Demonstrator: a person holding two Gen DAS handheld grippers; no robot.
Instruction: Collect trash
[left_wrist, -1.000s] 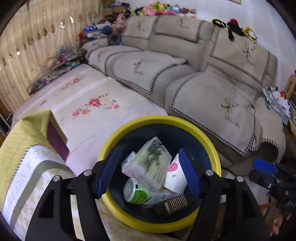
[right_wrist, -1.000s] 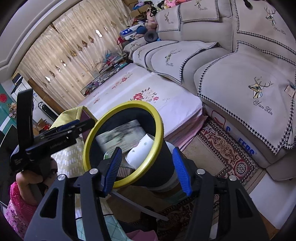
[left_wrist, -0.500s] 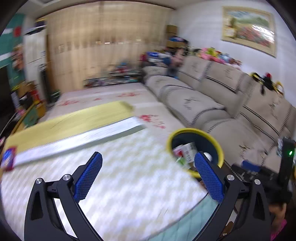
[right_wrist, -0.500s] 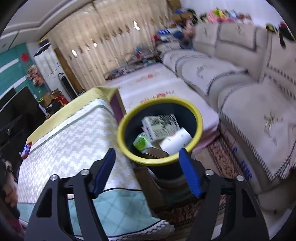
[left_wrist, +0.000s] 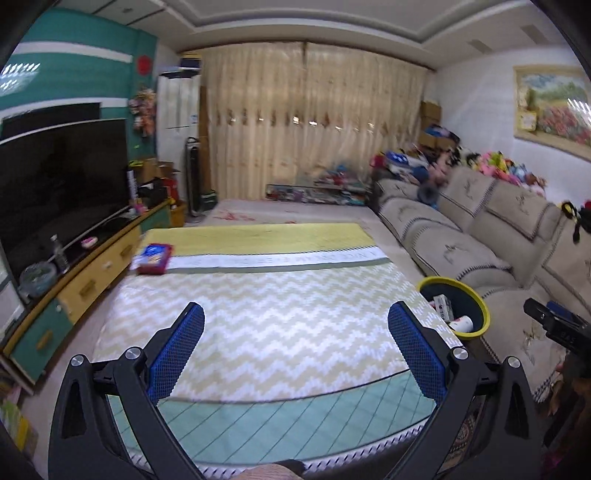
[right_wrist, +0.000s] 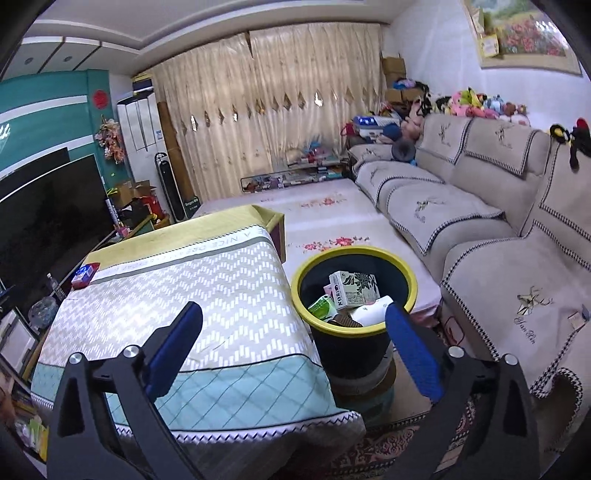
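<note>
1. Since a second ago your left gripper (left_wrist: 295, 343) has swung away from the yellow-rimmed dark round trash bin (left_wrist: 476, 306); it now looks across the zigzag-patterned cloth-covered table (left_wrist: 280, 314), with the bin off at the table's right edge.
2. Your left claw is spread wide — nothing sits between its blue pads (left_wrist: 177, 354).
3. Your right gripper (right_wrist: 293, 347) has pulled back too; its jaws are opening, and nothing is between them.
4. Look into the bin from the right wrist view: a white patterned carton (right_wrist: 354, 290), a green-and-white wrapper (right_wrist: 323, 307) and a white paper cup (right_wrist: 371, 314) lie inside.
5. One flat red-and-blue packet (left_wrist: 153, 258) lies on the table's far left corner — well apart from both grippers.
6. Beyond the bin runs a beige cushioned sofa (right_wrist: 461, 199).
</note>
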